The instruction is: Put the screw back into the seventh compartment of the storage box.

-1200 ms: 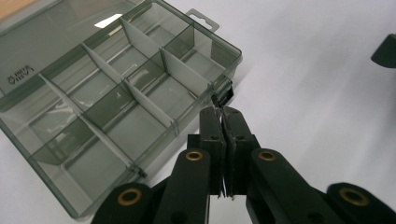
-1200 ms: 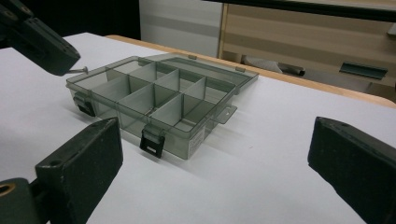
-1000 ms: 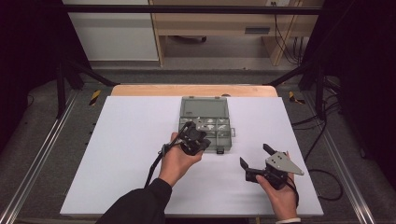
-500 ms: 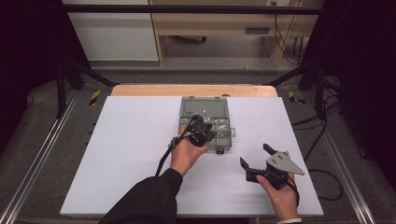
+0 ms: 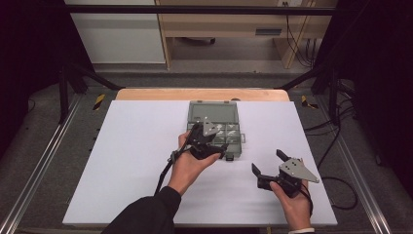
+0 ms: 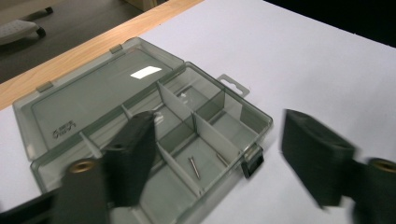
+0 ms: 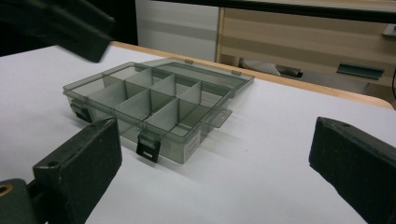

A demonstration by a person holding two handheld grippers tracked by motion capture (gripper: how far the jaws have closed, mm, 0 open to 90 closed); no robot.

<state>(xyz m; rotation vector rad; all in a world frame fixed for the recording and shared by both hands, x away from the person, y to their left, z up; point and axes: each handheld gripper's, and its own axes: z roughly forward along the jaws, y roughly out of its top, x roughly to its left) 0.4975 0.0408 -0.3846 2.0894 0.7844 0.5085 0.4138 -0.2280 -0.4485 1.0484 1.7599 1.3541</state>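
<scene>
Smoke-grey translucent plastic formed the compartment box [image 5: 215, 128], which lay open on the white bench [image 5: 122, 161] directly beneath and ahead of the left tool [image 5: 210, 142]. Its lid [image 6: 98, 91] was folded flat on the far side, and its two dark latches [image 6: 252, 164] hung loose on the edge nearest the person.

The left tool's jaws had just been opening and stood wide apart, with nothing gripped between them; in the left gripper view they straddled the near compartments without pressing on any wall. The right tool [image 5: 269, 165] rested low on the bench, well to the right of the box, with its jaws also spread wide and holding nothing.

The step in hand appeared to be releasing or placing small parts into the box. To do it well, the left tool would best be kept centred over one cell, lowered squarely between the partitions [image 6: 177, 105], and kept clear of the thin dividers, which would likely flex or shift the light box if struck. The right tool could steady the front edge if the box slid.

The box was shallow and rectangular, divided into a grid of small cells by pale partitions. A slim metal pin [image 6: 194, 166] lay in the cell between the left tool's jaws, and a second small piece [image 6: 222, 159] lay just beside it. A hang tab [image 6: 232, 85] projected from one short end.
</scene>
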